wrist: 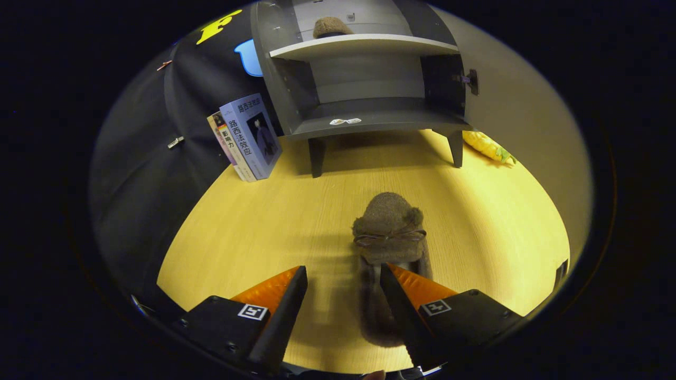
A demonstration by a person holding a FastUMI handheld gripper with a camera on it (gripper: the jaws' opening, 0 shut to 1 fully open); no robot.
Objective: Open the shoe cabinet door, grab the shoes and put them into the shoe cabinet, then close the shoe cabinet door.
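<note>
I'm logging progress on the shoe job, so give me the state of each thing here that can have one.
Shoe cabinet: door open, lower shelf bare.
Slipper on the upper shelf: already put away.
Slipper on the floor: not yet picked up, toe toward the cabinet, heel by one finger.
Gripper: open, fingers spread, holding nothing.
Books: upright, leaning beside the cabinet.
Yellow toy: lying by the cabinet's leg.

two books (248, 136) lean against the booth wall, a yellow plush toy (487, 146) lies on the wooden floor (253, 227)
</note>
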